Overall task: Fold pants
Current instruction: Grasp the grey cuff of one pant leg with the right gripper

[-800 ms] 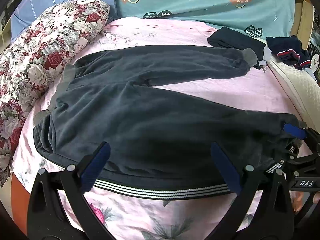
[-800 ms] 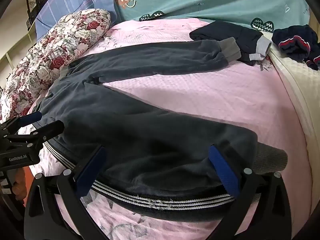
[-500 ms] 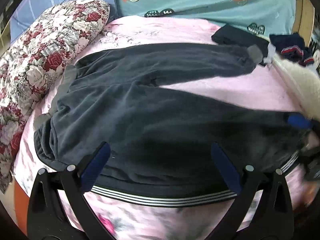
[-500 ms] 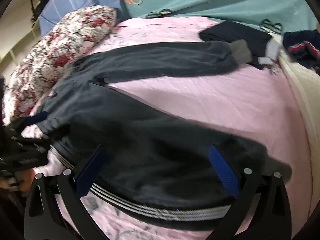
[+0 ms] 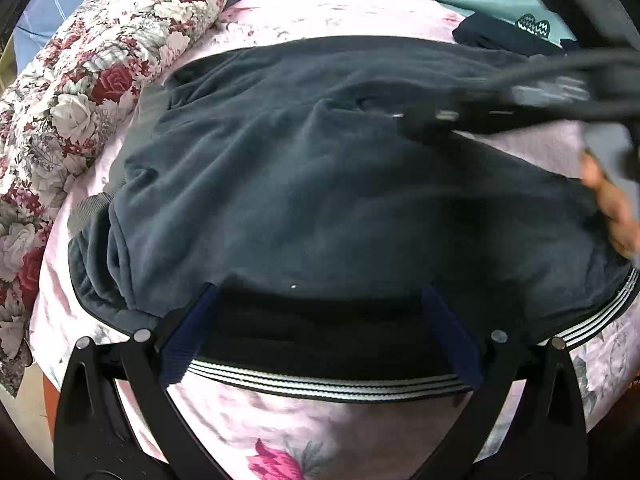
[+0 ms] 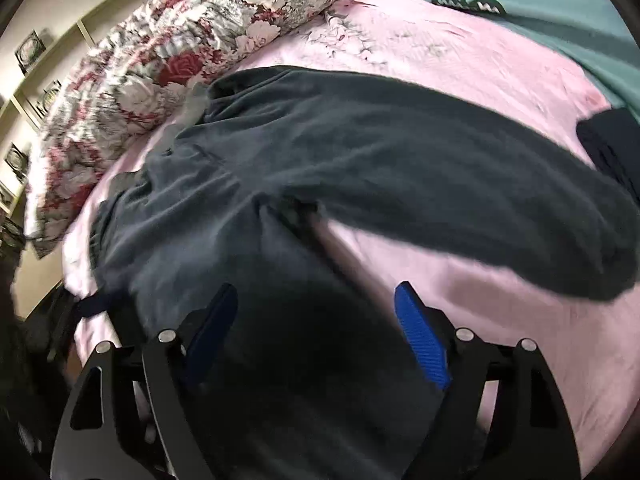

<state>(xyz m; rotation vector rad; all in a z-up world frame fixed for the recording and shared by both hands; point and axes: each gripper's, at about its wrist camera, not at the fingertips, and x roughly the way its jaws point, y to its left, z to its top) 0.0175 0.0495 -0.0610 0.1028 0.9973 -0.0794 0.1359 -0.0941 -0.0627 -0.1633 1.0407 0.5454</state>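
Pants [image 5: 320, 184] spread on bed [image 5: 360, 424], waist near left edge. Left gripper [image 5: 320, 336] wide open at striped hem. Right gripper [image 6: 316, 332] open over near leg. Risk: fleece bunches, fold goes crooked.

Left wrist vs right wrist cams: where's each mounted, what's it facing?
Left wrist: on the left gripper, facing along its jaws over the striped side of the pants; a hand with the blurred right gripper at right.
Right wrist: on the right gripper, facing across the pants toward the floral pillow.
Shared: pants, pillow, pink sheet.
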